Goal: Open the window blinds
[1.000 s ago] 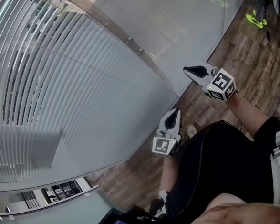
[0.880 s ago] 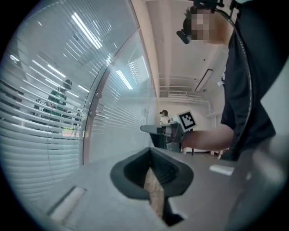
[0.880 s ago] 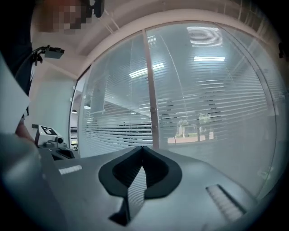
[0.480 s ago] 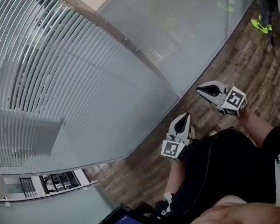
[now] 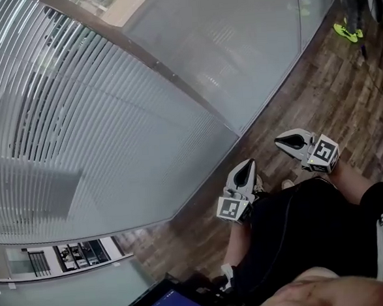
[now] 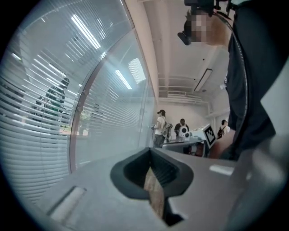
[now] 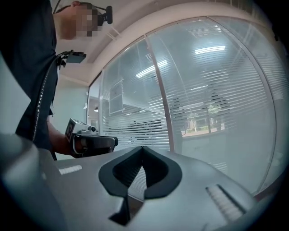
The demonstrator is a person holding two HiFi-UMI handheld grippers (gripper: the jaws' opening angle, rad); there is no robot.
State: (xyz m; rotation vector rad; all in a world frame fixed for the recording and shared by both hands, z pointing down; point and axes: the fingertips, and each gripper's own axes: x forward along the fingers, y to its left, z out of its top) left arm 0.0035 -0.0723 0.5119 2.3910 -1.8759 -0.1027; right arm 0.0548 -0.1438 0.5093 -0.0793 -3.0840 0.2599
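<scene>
My left tool (image 5: 249,163) and right tool (image 5: 279,141) are pressed together and empty, well apart from the blinds (image 5: 78,124) along the glass wall (image 5: 236,41). The slats look thin, light and easily bent. I'd grab a cord or wand instead, but I see none.

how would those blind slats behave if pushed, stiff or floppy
The blind slats look thin and long, so they would probably flex rather than resist. They hang in close rows, so pushing one likely disturbs its neighbours. Reflections suggest a glass pane in front, so a push may meet that instead.
</scene>
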